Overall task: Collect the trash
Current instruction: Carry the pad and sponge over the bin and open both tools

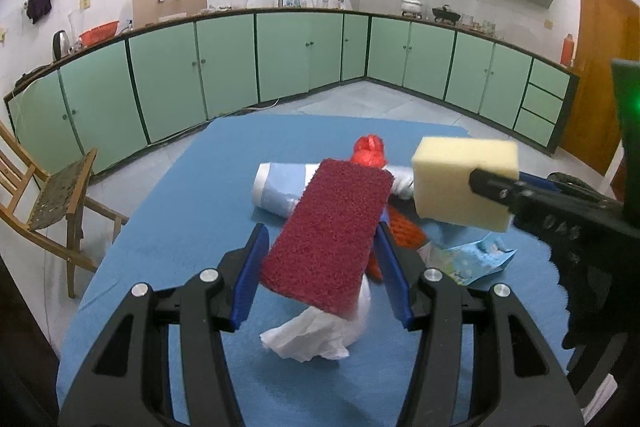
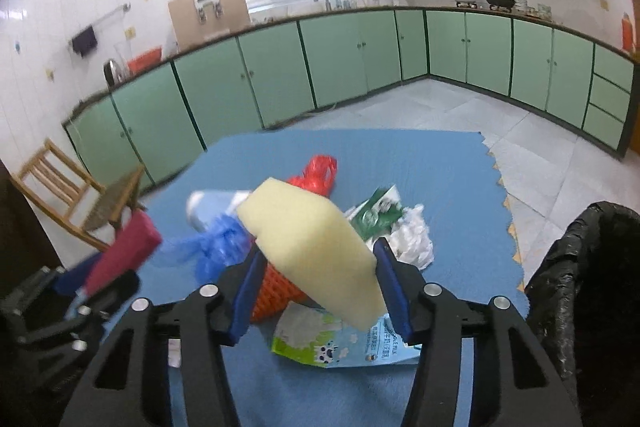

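The red scouring pad (image 1: 328, 235) sat lifted above the blue mat (image 1: 168, 227), clamped across its width between the blue pads of the left gripper (image 1: 322, 259), its rough face tilted toward the camera. Just to its right, the yellow sponge (image 2: 312, 251) was gripped the same way by the right gripper (image 2: 316, 267), whose pads pressed its two sides; it too was clear of the mat.

Below them the rest of the trash lay in a loose heap on the mat: a crumpled white tissue (image 1: 308, 339), an orange net (image 2: 276, 291), a red plastic bag (image 2: 318, 173), a rolled pale-blue bag (image 1: 280, 187), a blue-and-green printed wrapper (image 2: 344, 343), a green packet (image 2: 376, 211) and a wad of white paper (image 2: 412, 235). A bin lined with a black bag (image 2: 576, 267) stood at the mat's right edge. Green kitchen cabinets (image 1: 224, 67) ran along the walls behind, and a wooden chair (image 1: 52, 195) stood on the left.
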Motion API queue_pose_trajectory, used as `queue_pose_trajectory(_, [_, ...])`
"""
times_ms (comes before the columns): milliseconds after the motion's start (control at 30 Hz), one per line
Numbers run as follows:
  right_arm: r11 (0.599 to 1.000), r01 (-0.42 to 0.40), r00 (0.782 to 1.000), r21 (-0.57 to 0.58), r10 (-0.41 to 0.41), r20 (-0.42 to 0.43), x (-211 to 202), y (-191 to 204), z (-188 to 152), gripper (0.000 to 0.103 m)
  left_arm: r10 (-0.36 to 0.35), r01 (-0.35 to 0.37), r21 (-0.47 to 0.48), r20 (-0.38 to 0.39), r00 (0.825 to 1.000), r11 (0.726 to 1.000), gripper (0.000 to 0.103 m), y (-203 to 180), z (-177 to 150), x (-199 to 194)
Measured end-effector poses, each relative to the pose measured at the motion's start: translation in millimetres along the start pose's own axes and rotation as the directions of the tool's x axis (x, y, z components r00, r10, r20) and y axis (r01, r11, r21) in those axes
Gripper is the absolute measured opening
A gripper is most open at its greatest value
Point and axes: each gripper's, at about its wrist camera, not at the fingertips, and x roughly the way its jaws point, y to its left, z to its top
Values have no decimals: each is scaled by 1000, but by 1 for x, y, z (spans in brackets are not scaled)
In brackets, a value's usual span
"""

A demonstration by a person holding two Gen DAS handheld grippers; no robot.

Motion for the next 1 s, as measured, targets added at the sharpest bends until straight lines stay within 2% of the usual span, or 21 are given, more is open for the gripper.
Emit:
queue_pose_trajectory(233, [992, -89, 995, 92, 84, 59, -42, -16, 9, 52, -25, 25, 14, 38, 999, 1000, 52, -15, 8, -18])
queue_pose_trajectory(433, [989, -82, 991, 121, 68, 117, -83, -34, 8, 52, -71, 69, 39, 57, 996, 997, 52, -45, 11, -30])
queue_pose_trajectory(700, [987, 36, 987, 156, -59, 149, -132, -82, -2, 52, -180, 174, 94, 57, 982, 980, 52, -104, 14, -29])
queue_pose_trajectory(1000, [951, 234, 957, 201, -262, 126, -176, -157, -27, 52, -318, 308, 165, 37, 947, 937, 52, -192, 16, -15])
